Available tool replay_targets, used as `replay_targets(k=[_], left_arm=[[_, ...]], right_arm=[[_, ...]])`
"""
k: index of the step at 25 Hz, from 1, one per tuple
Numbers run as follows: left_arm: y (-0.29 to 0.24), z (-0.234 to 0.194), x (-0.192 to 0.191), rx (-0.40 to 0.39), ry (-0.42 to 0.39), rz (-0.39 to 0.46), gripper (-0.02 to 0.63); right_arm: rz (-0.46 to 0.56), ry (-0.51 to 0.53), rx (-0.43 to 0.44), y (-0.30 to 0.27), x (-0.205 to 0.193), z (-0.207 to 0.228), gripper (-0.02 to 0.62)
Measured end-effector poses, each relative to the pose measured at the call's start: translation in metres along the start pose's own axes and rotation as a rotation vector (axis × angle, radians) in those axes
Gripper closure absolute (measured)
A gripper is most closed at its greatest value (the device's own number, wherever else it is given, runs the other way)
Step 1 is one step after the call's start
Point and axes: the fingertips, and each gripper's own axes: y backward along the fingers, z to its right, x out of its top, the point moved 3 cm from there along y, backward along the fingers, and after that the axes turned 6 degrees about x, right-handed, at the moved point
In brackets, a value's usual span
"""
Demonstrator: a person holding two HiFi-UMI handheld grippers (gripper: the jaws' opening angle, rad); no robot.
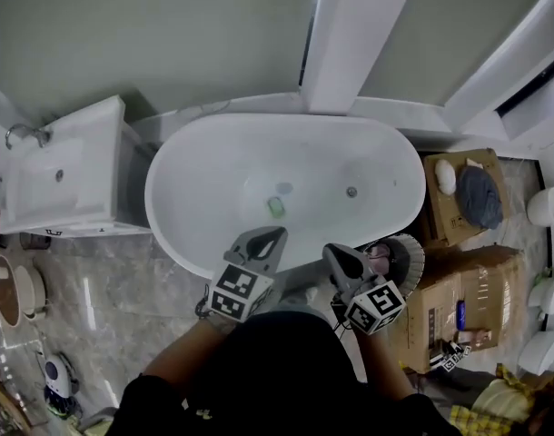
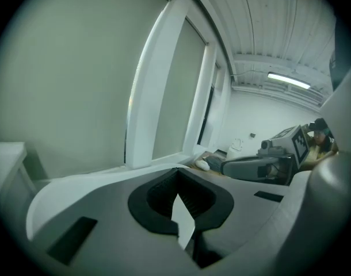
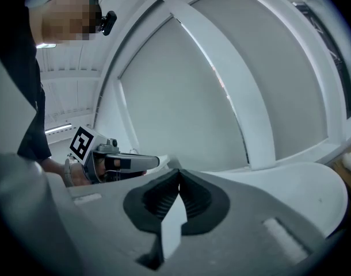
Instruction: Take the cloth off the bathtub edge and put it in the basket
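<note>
- Bathroom from above: white oval bathtub (image 1: pixel 195 162) against a pale wall, a white post (image 1: pixel 354 34) rising behind its far rim.
- Grey marbled floor (image 1: pixel 104 280) to the left, where a white sink (image 1: pixel 64 175) stands just beside the tub's left end.
- Inside the tub: a drain (image 1: pixel 351 192) and a small green object (image 1: pixel 276 207) on the bottom, well apart from each other.
- Cardboard boxes (image 1: pixel 459 298) are stacked to the right of the tub. On the far box lie a dark blue-grey bundle (image 1: pixel 481 198) and a white lump (image 1: pixel 445 176), close together.
- Basket (image 1: pixel 409 254), round with ribbed sides, sits at the tub's near right, touching the nearer box.
- Cloth (image 1: pixel 380 260): a pale pinkish bundle shows inside the basket, partly hidden behind the right gripper. It is too small to be sure of more.
- Left gripper (image 1: pixel 275 236) is held over the tub's near rim. In its own view the jaws (image 2: pixel 176 174) are pressed together at the tips with nothing between them.
- Right gripper (image 1: pixel 334 254) is level with it, just left of the basket. Its jaws (image 3: pixel 178 177) are likewise closed tip to tip and empty.
- Each gripper shows sideways in the other's view, marker cube toward the person.
- Neither gripper touches the tub, the basket or the cloth.
</note>
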Motion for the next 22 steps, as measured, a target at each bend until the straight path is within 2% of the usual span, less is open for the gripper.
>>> replay_targets(k=[4,11,22], left_arm=[[0.053,-0.032,0.008,0.07,0.01,0.038,0.592],[0.128,-0.095,0.017,0.193,0.08,0.125,0.592],[0.189,-0.147,0.02,0.284,0.174,0.237,0.592]], right_arm=[[-0.017,0.041,0.073,-0.03,0.013,-0.035,0.597],[-0.015,0.109,0.169,-0.076,0.038,-0.087,0.597],[0.01,0.186,0.263,-0.127,0.073,-0.141,0.597]])
